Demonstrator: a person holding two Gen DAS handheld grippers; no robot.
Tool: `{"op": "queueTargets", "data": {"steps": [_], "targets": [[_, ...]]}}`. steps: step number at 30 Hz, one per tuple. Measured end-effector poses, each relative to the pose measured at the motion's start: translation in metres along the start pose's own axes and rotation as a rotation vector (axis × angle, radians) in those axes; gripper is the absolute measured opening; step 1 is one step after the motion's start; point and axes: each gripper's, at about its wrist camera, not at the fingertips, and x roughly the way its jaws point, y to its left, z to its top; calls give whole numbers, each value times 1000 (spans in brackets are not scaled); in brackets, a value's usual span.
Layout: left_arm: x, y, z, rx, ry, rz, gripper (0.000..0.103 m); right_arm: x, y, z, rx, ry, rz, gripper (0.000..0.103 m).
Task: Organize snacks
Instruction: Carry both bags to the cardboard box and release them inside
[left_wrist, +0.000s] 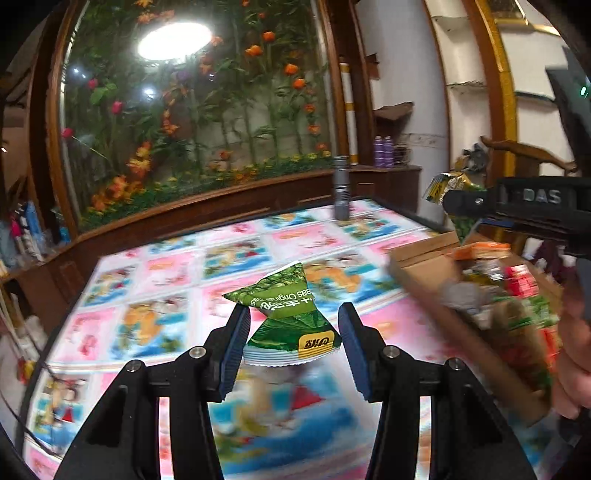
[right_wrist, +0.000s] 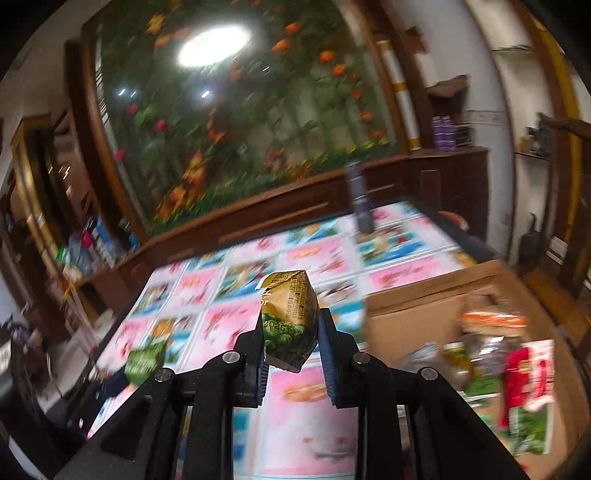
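My left gripper (left_wrist: 293, 334) is open; a green snack packet (left_wrist: 288, 317) sits between its blue pads, touching the left pad only, above the patterned tablecloth (left_wrist: 155, 325). My right gripper (right_wrist: 293, 354) is shut on a green and gold snack packet (right_wrist: 290, 321) and holds it up above the table. That gripper (left_wrist: 458, 205) with its packet (left_wrist: 448, 184) also shows at the right of the left wrist view, above the box. The left gripper's green packet (right_wrist: 144, 360) shows blurred at lower left in the right wrist view.
An open cardboard box (left_wrist: 424, 280) with several snack bags stands at the right of the table; it also shows in the right wrist view (right_wrist: 413, 314). A grey cylinder (left_wrist: 341, 188) stands at the table's far edge. Wooden cabinets and a flower mural lie behind.
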Motion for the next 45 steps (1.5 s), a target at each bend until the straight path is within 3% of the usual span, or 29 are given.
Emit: {"op": "queueTargets", "data": {"steps": [8, 15, 24, 31, 45], "targets": [[-9, -70, 12, -33, -4, -206, 49, -32, -67, 14, 148, -60, -89, 26], [-3, -119, 8, 17, 20, -301, 49, -52, -112, 13, 220, -62, -106, 26], [10, -168, 5, 66, 57, -336, 49, -43, -148, 3, 289, 54, -122, 26], [23, -176, -6, 99, 94, -312, 49, -20, -159, -13, 328, 208, -152, 26], [39, -166, -8, 28, 171, -358, 49, -16, -153, -13, 294, 241, -200, 26]]}}
